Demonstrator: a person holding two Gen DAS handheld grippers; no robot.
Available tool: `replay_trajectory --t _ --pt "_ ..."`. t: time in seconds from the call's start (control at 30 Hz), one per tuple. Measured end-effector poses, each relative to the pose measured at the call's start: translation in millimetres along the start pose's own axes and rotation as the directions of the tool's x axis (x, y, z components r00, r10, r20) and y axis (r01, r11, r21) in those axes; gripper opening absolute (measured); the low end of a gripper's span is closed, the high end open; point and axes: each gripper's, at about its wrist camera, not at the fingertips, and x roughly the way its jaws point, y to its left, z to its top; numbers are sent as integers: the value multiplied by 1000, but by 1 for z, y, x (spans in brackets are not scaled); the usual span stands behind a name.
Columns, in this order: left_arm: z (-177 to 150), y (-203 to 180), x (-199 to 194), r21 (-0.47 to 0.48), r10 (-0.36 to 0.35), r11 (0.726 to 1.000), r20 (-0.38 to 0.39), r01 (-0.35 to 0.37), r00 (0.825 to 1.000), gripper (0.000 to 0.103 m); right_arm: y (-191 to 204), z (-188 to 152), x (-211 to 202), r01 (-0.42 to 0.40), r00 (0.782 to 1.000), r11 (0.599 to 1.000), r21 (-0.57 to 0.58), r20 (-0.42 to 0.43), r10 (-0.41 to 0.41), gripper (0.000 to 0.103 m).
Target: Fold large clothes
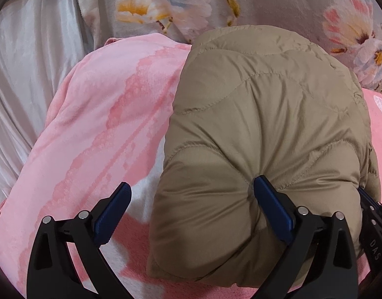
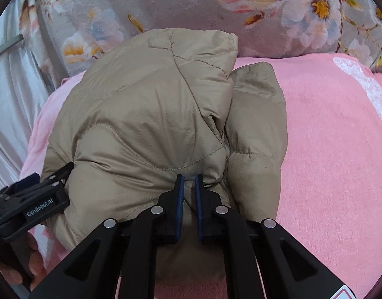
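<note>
On top of the pink blanket (image 2: 328, 137), the tan puffer jacket (image 2: 146, 114) is lying bundled and puffy. Soft, light and slick, it is likely springing back, so pinching at a stitched seam seems best. The right gripper (image 2: 188, 182) is nipping a fold near its front edge, apparently; the left gripper (image 1: 191, 199) is gaping wide, one finger (image 1: 273, 206) pressing the padding.

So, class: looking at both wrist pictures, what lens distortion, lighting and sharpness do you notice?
Left wrist view: round dark fisheye border, bulging tan jacket, soft even light, sharp. Right wrist view: same curved edges, mild sheen on the jacket, pink blanket crisp, no motion blur.
</note>
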Motion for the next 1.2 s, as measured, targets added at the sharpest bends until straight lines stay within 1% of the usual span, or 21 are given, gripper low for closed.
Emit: replay_trajectory --t 0.07,0.17,0.27,0.33,0.37,0.43,0.5,0.57,0.63,0.67,0.73,0.9,1.07,1.2 --pt "-4 -1 -3 -3 8 1000 19 -8 1000 97 -4 -2 -5 -16 1000 999 30 8 16 7" --pt "-14 1 -15 -5 -3 1000 49 3 999 97 -1 -10 -24 15 1000 1000 26 25 -16 12" --pt "-29 4 -27 -13 -19 1000 69 20 997 97 7 -24 -43 65 996 997 -36 61 -62 22" --pt "-41 7 -34 -32 -36 999 75 38 997 97 9 -34 -55 90 993 994 -58 79 -85 37" --pt "-48 8 -37 -41 -44 998 71 47 997 97 9 -39 -61 100 992 993 -63 83 -94 40" --pt "-61 11 -44 -61 -59 996 70 64 996 97 6 -50 -71 114 991 992 -55 71 -110 52" --pt "-73 13 -51 -77 -72 994 48 75 996 97 2 -61 -76 103 994 994 -44 47 -101 56" --pt "-83 13 -56 -74 -72 994 34 74 997 97 -2 -75 -80 109 994 993 -37 6 -109 57" --pt "-90 13 -58 -70 -72 995 11 73 997 97 -3 -83 -86 109 994 993 -37 -9 -110 58" --pt "-95 14 -61 -70 -76 995 0 76 997 97 -3 -89 -91 116 993 992 -38 -9 -117 59" --pt "-103 15 -68 -77 -64 995 2 64 998 97 -2 -99 -99 127 992 991 -44 -5 -127 63" --pt "-120 15 -82 -59 -59 997 -8 58 998 97 4 -118 -114 165 986 985 -53 -1 -166 64" --pt "-135 9 -100 -27 -43 999 24 44 999 97 8 -133 -131 187 982 980 -67 31 -186 64" --pt "-144 5 -112 -8 -41 999 43 41 998 97 7 -141 -142 189 981 980 -56 44 -187 64"
